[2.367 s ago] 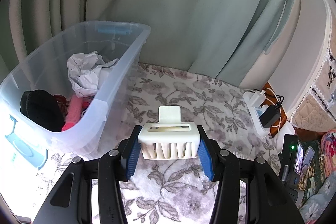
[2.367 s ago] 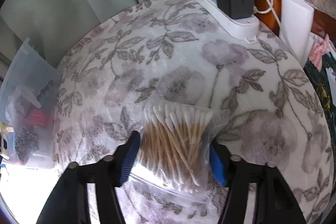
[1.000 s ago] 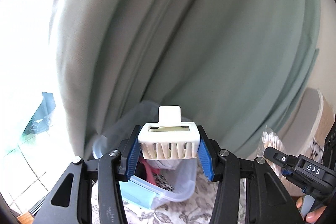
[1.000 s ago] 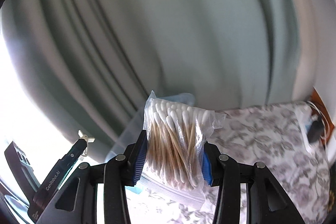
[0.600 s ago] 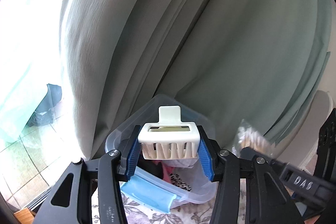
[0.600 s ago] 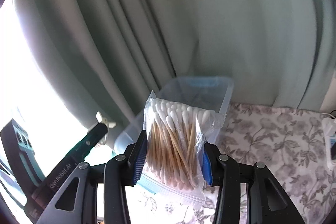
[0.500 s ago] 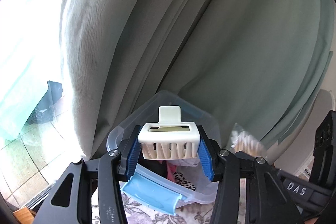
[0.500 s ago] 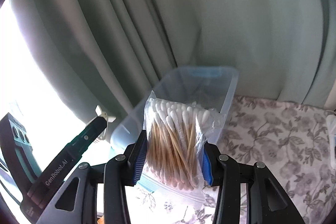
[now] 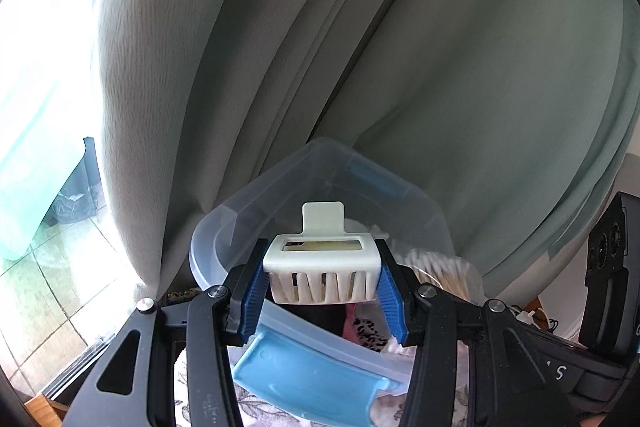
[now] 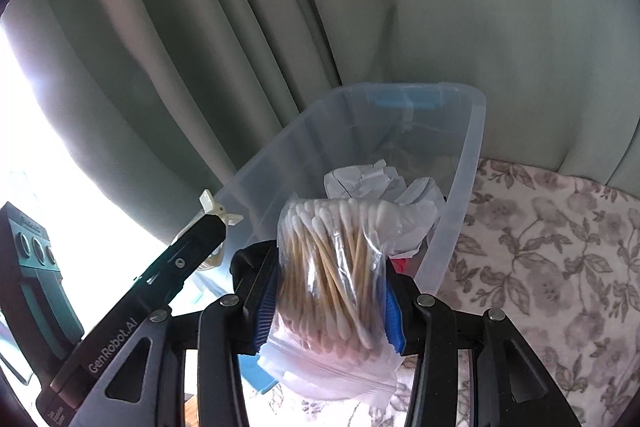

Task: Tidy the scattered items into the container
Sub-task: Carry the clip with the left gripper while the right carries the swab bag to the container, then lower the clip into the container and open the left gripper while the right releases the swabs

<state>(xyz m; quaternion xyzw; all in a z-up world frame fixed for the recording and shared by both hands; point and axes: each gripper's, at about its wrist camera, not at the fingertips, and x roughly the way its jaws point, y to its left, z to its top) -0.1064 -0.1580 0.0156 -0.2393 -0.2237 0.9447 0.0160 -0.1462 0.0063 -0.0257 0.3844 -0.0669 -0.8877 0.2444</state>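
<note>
We are pinching a stiff, light white holder [image 9: 322, 269] by its flat sides in our left gripper [image 9: 322, 287]; our right gripper [image 10: 330, 301] is squeezing a soft, slippery bag of cotton swabs [image 10: 330, 267]. Both are hanging over the clear bin [image 10: 468, 163].

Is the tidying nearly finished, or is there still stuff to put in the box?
Some things are already inside the clear bin, like crumpled paper. The left gripper holds a white holder, the right gripper a bag of cotton swabs. Both hover at the bin, not yet dropped in.

Both wrist views above bin [image 9: 248, 211]
</note>
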